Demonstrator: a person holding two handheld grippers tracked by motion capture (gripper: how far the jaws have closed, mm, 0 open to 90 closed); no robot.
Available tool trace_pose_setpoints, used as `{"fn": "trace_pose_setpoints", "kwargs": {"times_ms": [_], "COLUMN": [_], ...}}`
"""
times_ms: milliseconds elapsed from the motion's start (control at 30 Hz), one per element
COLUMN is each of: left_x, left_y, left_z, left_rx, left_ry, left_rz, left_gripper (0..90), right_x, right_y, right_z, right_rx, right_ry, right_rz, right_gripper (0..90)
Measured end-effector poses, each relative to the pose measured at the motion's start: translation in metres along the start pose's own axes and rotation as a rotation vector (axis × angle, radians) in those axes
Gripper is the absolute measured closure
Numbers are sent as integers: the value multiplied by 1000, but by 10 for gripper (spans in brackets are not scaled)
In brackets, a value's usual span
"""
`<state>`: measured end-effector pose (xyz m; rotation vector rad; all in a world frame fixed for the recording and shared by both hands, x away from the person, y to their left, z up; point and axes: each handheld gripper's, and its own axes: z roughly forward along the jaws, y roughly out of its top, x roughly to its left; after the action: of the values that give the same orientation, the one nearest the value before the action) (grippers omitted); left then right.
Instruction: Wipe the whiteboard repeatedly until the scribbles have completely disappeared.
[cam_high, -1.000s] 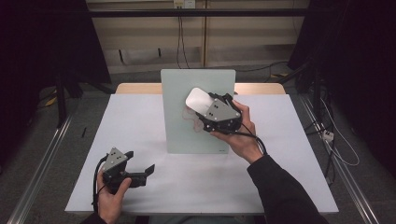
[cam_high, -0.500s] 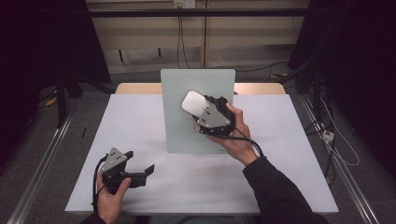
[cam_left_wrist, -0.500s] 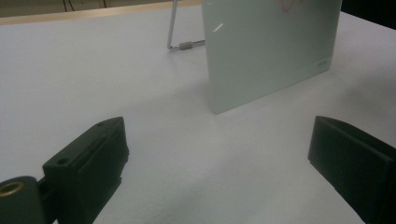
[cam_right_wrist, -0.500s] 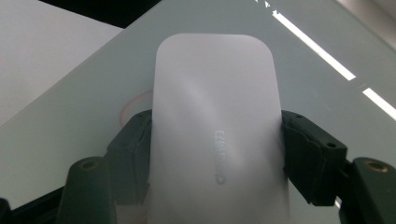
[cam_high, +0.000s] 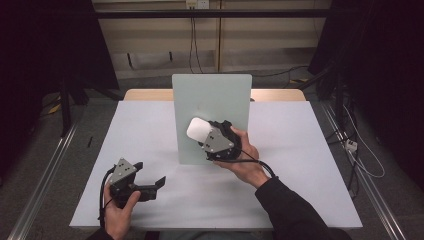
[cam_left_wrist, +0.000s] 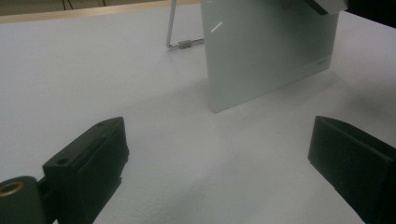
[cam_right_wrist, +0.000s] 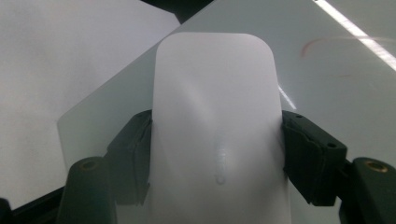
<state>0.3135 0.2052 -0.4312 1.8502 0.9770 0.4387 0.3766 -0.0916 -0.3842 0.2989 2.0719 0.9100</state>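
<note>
White table cover (cam_high: 300, 150); cables (cam_high: 192, 35) behind.

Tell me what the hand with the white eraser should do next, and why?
Probably slide the white eraser across the glass board toward the faint reddish mark. The right gripper has its jaws shut on the eraser's sides, right in front of the upright board, and that mark is not wiped yet. The left gripper rests open on the table.
</note>
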Motion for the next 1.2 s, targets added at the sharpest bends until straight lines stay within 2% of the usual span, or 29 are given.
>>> {"fn": "trace_pose_setpoints", "kwargs": {"times_ms": [200,333,500,700,967,1067,1200], "left_x": [0,-2,0,-1,0,0,0], "left_y": [0,1,0,0,0,0,0], "left_z": [0,0,0,-1,-2,-2,-1], "left_rx": [5,-1,-1,-3,-1,-3,-3], "left_ry": [2,1,0,1,6,2,3], "left_rz": [1,7,0,0,1,1,0], "left_gripper": [47,47,47,48,47,47,47], "right_x": [0,-3,-15,-35,-57,-53,-41], "right_y": [2,6,15,20,27,26,22], "right_z": [2,3,1,-5,-12,-10,-7], "right_rx": [4,-1,-10,-37,-49,-44,-34], "right_ry": [24,14,-19,-78,-143,-150,-120], "right_rz": [2,3,2,37,50,40,28], "right_gripper": [314,314,314,314,314,314,314]}}
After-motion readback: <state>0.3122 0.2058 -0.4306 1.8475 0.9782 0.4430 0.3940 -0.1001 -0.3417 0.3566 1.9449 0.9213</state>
